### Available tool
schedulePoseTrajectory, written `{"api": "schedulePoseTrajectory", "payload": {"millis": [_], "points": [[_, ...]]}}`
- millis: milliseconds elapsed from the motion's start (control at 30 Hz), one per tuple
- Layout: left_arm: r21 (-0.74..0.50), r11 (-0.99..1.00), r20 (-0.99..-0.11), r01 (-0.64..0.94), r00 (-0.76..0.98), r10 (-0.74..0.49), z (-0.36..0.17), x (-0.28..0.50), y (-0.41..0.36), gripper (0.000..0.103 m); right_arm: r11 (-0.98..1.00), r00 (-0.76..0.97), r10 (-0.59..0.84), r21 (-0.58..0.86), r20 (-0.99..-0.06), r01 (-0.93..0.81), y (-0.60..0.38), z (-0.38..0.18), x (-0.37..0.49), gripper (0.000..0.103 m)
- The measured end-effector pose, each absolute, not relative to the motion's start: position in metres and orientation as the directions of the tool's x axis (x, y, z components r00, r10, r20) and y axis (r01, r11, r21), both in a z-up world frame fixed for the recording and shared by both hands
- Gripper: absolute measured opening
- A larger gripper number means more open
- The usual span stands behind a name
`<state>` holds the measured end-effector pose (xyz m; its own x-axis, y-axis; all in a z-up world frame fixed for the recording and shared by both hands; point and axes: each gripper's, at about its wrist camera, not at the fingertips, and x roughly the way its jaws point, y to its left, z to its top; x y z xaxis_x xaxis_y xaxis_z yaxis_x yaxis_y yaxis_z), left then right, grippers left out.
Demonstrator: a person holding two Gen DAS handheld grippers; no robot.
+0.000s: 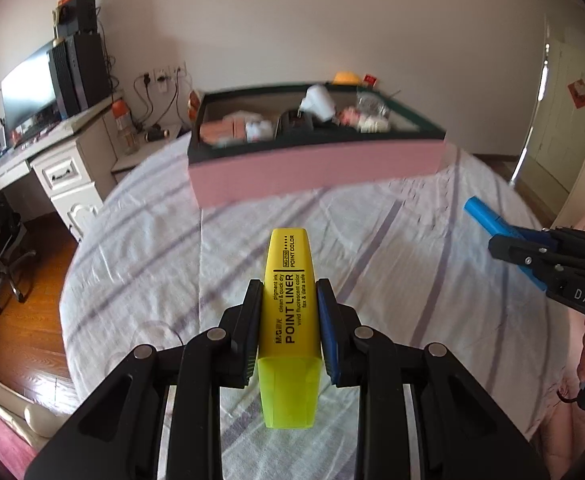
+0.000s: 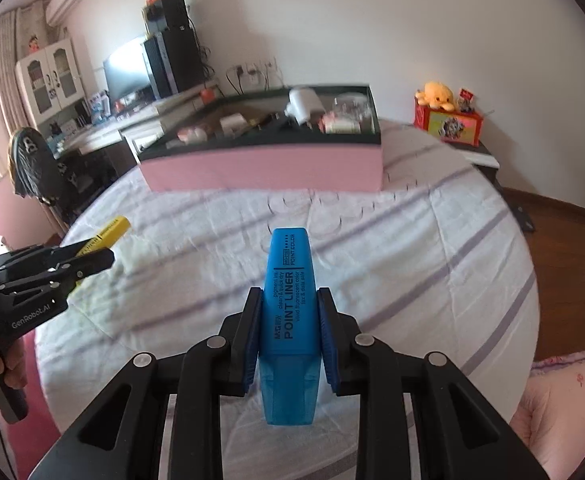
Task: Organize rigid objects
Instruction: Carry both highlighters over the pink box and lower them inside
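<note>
Glossy plastic yellow highlighter (image 1: 290,320), wrinkled cloth bedsheet (image 1: 372,240), polished wood floor (image 1: 20,320).

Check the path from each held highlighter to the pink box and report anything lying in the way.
Nothing visible blocks either path. The left gripper holds the yellow highlighter and the right gripper holds the blue highlighter. Only bare striped bedsheet lies between them and the pink box, which is open on top.

I can't make out the blurred clutter in the pink box (image 1: 316,168); right tongs (image 1: 504,246) are cut off by the frame edge.
</note>
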<state>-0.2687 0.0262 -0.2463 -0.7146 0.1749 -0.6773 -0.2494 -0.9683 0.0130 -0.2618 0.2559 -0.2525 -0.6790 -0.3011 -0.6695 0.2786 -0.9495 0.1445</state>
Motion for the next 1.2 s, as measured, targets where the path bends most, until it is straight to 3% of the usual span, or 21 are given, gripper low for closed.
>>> {"api": "schedulePoseTrajectory", "payload": {"millis": [333, 600, 867, 1200], "points": [[0.033, -0.948, -0.617, -0.316, -0.753, 0.229, -0.195, -0.305, 0.039, 0.026, -0.926, -0.713, -0.361, 0.139, -0.602, 0.352, 0.25, -0.205, -0.294, 0.027], [0.067, -0.939, -0.608, -0.338, -0.76, 0.231, -0.169, -0.378, 0.049, 0.026, -0.921, -0.718, -0.341, 0.064, -0.606, 0.384, 0.235, -0.183, -0.362, 0.027], [0.043, -0.926, -0.677, -0.375, -0.693, 0.249, -0.187, -0.459, 0.068, 0.026, -0.907, -0.671, -0.325, 0.019, -0.666, 0.421, 0.211, -0.205, -0.438, 0.027], [0.037, -0.902, -0.729, -0.429, -0.63, 0.27, -0.222, -0.479, 0.11, 0.026, -0.906, -0.627, -0.285, -0.009, -0.725, 0.422, 0.214, -0.239, -0.465, 0.027]]}}
